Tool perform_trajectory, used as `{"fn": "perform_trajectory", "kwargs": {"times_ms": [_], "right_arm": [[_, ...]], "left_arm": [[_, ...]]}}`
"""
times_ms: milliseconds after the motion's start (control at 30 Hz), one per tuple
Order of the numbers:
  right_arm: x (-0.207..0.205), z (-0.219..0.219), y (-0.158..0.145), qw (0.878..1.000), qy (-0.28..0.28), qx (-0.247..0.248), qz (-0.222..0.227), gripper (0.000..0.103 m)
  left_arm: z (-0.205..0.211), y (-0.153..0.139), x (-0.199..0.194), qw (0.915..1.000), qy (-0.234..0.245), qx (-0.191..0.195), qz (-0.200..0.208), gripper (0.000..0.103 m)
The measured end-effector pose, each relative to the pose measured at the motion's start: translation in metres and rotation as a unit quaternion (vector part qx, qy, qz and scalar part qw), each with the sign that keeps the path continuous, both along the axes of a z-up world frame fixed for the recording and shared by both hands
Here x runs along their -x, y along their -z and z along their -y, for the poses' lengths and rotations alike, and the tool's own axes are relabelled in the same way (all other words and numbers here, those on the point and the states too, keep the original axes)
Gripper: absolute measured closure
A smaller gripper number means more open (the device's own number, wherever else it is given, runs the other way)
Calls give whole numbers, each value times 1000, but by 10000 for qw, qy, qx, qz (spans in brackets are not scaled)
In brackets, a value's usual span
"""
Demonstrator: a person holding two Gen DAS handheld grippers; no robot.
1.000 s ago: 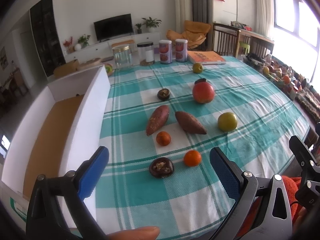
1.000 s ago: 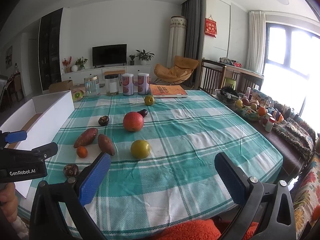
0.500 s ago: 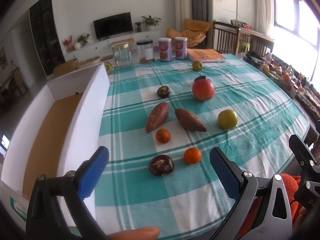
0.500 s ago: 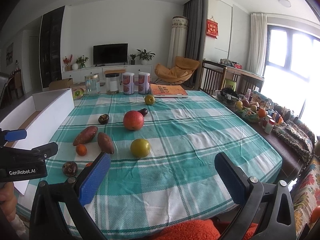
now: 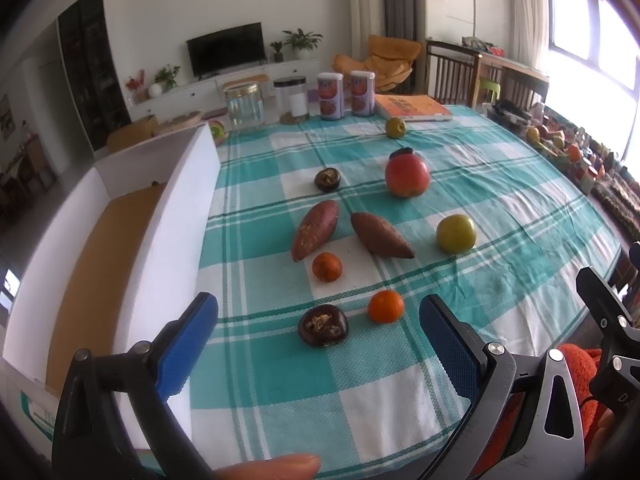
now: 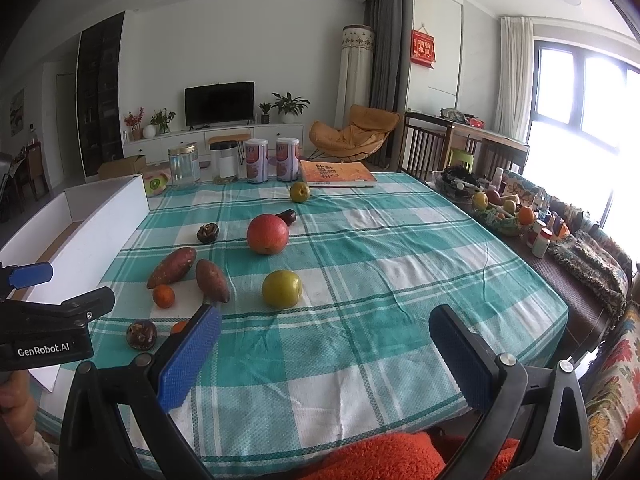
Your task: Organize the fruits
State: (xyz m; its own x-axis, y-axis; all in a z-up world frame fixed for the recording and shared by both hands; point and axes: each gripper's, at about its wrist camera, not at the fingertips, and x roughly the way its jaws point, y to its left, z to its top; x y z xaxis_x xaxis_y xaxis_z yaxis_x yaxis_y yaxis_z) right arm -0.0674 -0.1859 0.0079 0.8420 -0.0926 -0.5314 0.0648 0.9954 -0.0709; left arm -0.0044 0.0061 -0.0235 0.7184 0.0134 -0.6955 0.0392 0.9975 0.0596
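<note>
Left tongs (image 5: 318, 334): jaws spread wide, nothing held, raised over the near edge of the table (image 5: 520, 208). Right tongs (image 6: 324, 346): jaws spread equally wide, nothing held, also above the near edge.

Landmark: the white box (image 5: 160, 216), open-topped, standing along the left side of the table with a brown floor inside.

Fruit positions relative to the white box, all lying on the checked tablecloth and outside the box:
- Two sweet potatoes (image 5: 314, 229) lie just right of the box wall, side by side but apart.
- A small orange (image 5: 327, 266) sits just in front of them.
- A second small orange (image 5: 385, 306) and a dark brown fruit (image 5: 322, 325) lie nearer the table edge, directly ahead of the left tongs.
- A yellow-green fruit (image 5: 455, 234) lies farther right.
- A large red fruit (image 5: 407, 176) lies beyond it, with a small dark fruit touching its far side.
- Another dark brown fruit (image 5: 327, 179) lies between the red fruit and the box.
- A small green fruit (image 5: 395, 127) rests near the far edge.
</note>
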Motion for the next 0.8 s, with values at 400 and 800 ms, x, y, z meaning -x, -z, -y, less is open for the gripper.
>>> {"fn": "perform_trajectory", "kwargs": {"times_ms": [400, 800], "right_arm": [[0, -1, 1, 10000, 9, -58, -17, 0], [-1, -1, 1, 9998, 68, -47, -183, 0]], "left_arm": [[-1, 4, 4, 10000, 22, -20, -3, 2], [-2, 7, 5, 9998, 65, 11, -162, 2]]}}
